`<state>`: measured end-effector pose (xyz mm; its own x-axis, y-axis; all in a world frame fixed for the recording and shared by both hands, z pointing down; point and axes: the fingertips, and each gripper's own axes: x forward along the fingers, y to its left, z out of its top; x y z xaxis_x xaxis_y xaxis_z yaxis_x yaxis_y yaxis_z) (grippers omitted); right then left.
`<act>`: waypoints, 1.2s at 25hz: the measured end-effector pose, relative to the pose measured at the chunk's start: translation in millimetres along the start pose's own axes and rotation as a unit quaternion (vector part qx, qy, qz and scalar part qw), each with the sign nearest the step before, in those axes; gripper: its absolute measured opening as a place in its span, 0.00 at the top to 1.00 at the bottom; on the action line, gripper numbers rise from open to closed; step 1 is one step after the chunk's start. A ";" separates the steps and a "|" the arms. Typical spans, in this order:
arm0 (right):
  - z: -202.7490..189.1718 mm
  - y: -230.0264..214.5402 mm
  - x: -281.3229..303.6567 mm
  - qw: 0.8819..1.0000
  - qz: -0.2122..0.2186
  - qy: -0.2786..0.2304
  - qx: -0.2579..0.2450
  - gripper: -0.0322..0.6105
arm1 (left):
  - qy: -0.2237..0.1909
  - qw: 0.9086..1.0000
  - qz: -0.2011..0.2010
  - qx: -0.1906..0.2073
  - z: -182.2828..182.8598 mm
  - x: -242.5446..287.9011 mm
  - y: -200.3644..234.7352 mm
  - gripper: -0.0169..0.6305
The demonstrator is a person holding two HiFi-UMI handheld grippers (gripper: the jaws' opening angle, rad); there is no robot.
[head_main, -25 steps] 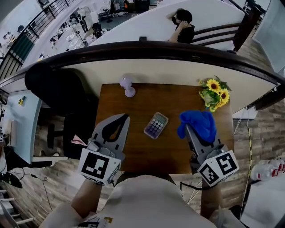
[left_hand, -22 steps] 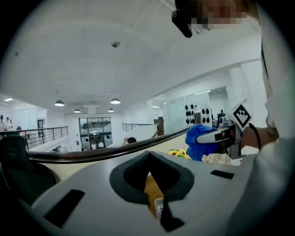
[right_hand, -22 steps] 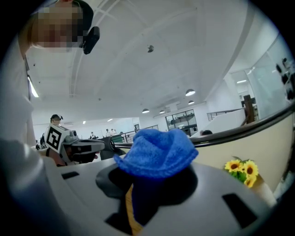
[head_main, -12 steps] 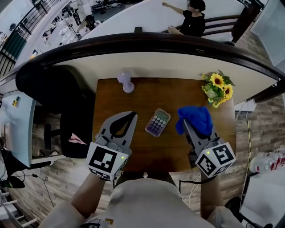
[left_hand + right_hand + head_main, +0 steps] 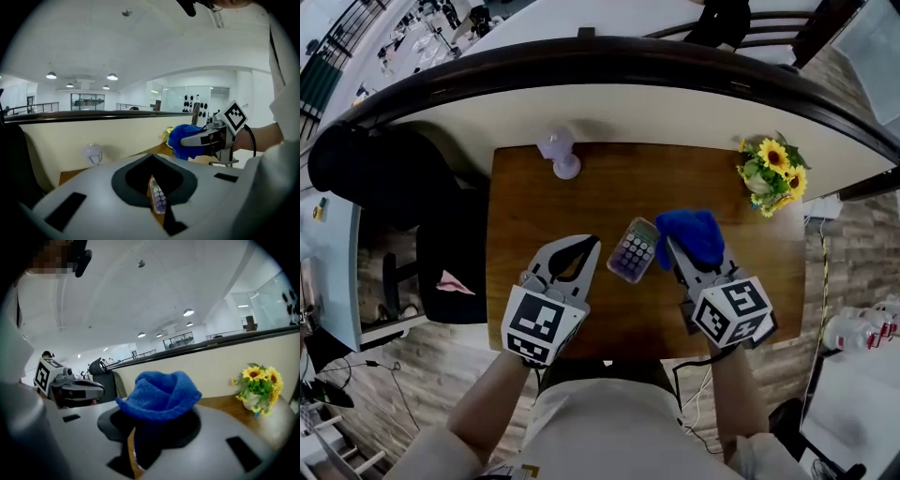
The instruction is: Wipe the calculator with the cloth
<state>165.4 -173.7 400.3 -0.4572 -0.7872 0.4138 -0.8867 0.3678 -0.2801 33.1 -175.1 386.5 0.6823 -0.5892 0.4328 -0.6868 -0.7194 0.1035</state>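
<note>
Blue cloth [image 5: 692,233] clamped in right claw [image 5: 672,249], left claw [image 5: 592,244] closed, empty

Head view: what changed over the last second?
The right gripper, shut on the blue cloth, swung left until the cloth sits just beside the calculator. The left gripper, shut and empty, closed in on the calculator from the other side. Nothing was grabbed or released. The calculator and flowers stayed put on the table.

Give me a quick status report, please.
Left gripper shut, empty, left of calculator. Right gripper shut on blue cloth, at calculator's right edge; contact unclear. Nothing in the way.
</note>
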 end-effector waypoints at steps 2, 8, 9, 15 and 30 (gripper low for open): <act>-12.5 -4.5 12.3 1.000 0.001 0.012 0.006 0.74 | 0.015 1.000 -0.008 -0.004 -16.8 11.6 0.9 0.97; -44.1 -12.2 49.5 0.999 0.013 0.040 0.022 0.74 | 0.059 0.998 -0.037 0.003 -61.1 49.1 0.9 0.97; -50.3 -13.0 54.9 0.999 0.015 0.047 0.023 0.74 | 0.067 0.997 -0.040 0.002 -69.0 54.9 -0.2 0.97; -88.3 -22.6 85.8 0.996 0.021 0.084 0.031 0.73 | 0.105 0.993 -0.049 0.001 -112.8 80.3 -4.4 0.97; -149.8 -31.2 131.1 0.988 -0.007 0.152 -0.033 0.72 | 0.195 0.977 -0.081 -0.010 -208.4 113.5 -34.0 0.97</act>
<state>122.8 -214.2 593.0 -0.4347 -0.6114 0.6612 -0.8913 0.3972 -0.2187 81.8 -140.9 618.7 0.6370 -0.2806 0.7179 -0.5859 -0.7815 0.2144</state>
